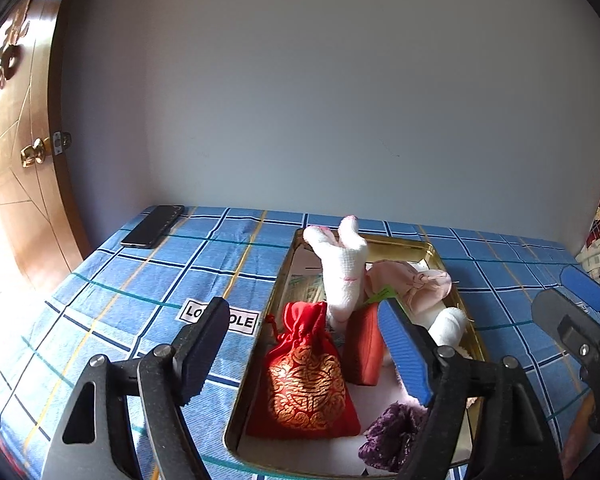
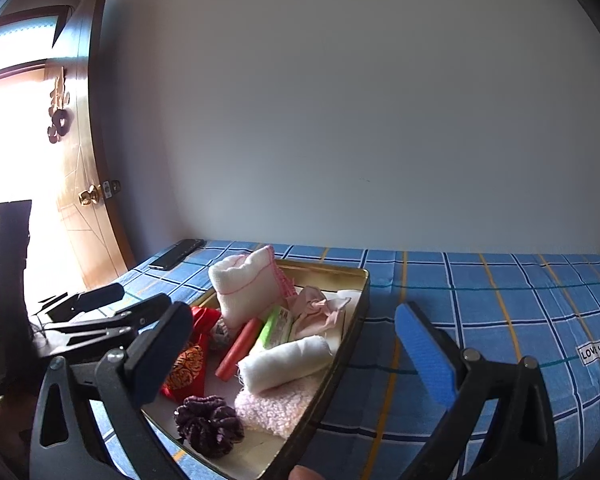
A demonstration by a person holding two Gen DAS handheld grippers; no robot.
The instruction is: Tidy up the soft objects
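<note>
Two grippers hover with jaws spread and nothing between them over a blue checked cloth [image 2: 480, 320]; the left gripper [image 1: 300, 356] hangs above the near end of a gold tin [image 1: 256, 360], a red pouch [image 1: 306, 380] just ahead of its fingers. Right of the pouch lie a purple scrunchie [image 1: 392, 432] and a white sock [image 1: 346, 276]; the right gripper [image 2: 296, 356] sits over the tin's near right edge, a rolled white cloth [image 2: 284, 364] ahead.
</note>
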